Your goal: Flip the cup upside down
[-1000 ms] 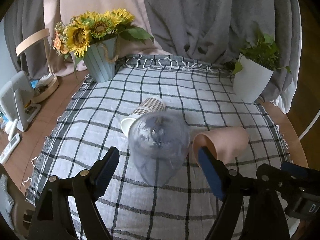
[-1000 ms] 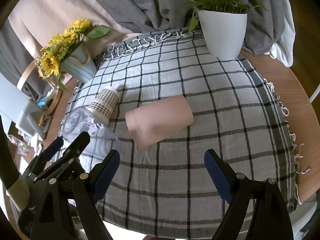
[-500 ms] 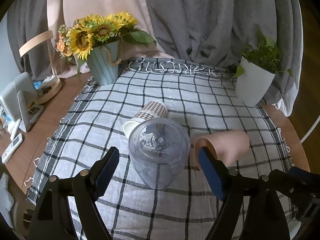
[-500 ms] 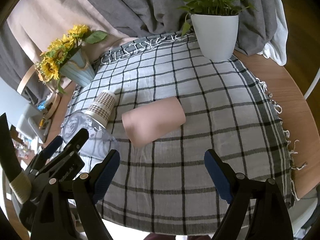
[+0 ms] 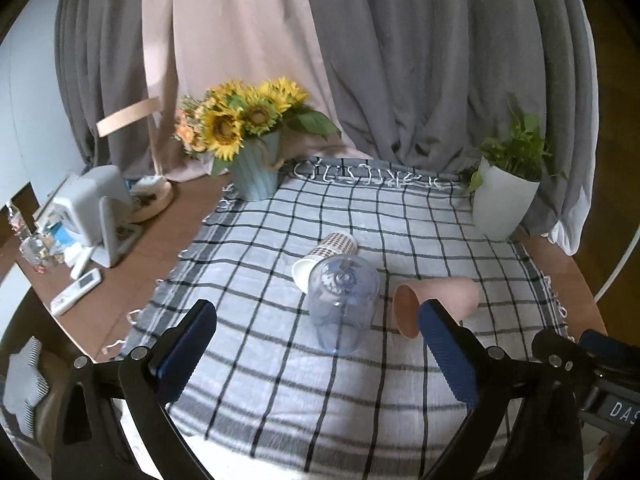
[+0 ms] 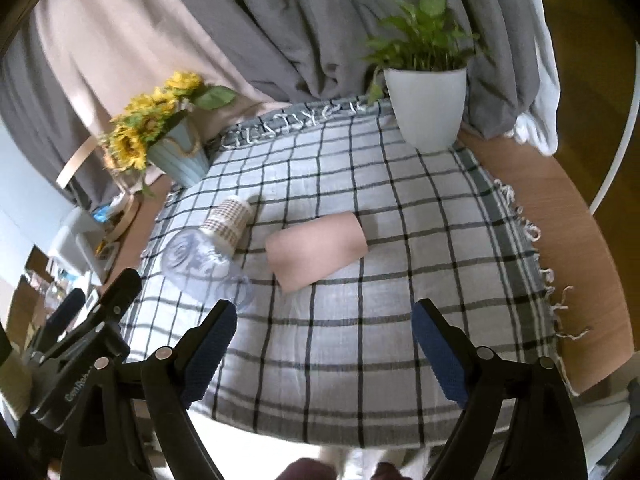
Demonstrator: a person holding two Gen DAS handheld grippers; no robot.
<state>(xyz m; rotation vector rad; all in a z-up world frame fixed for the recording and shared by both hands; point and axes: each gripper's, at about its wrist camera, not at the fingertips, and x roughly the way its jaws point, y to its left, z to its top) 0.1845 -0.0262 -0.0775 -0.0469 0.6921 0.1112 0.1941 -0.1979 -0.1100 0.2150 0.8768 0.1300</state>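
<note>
Both grippers drawn back and up since a second ago; cups now smaller, farther ahead. Left gripper (image 5: 316, 336) fingers wide apart, empty; right gripper (image 6: 324, 340) likewise. Clear cup (image 5: 343, 304) stands inverted on checked cloth (image 5: 256, 256) over desk, ahead between left fingers. Pink cup (image 6: 316, 252) lies on side, long axis crosswise, mouth toward left gripper, straight ahead of right, the nearer one. Patterned cup (image 5: 330, 252) on side behind.

Three cups — clear (image 5: 343, 300), pink (image 5: 436, 306), checked (image 5: 326, 254); two planters (image 5: 256, 174) (image 5: 502, 206); perhaps one remote (image 5: 76, 291).
</note>
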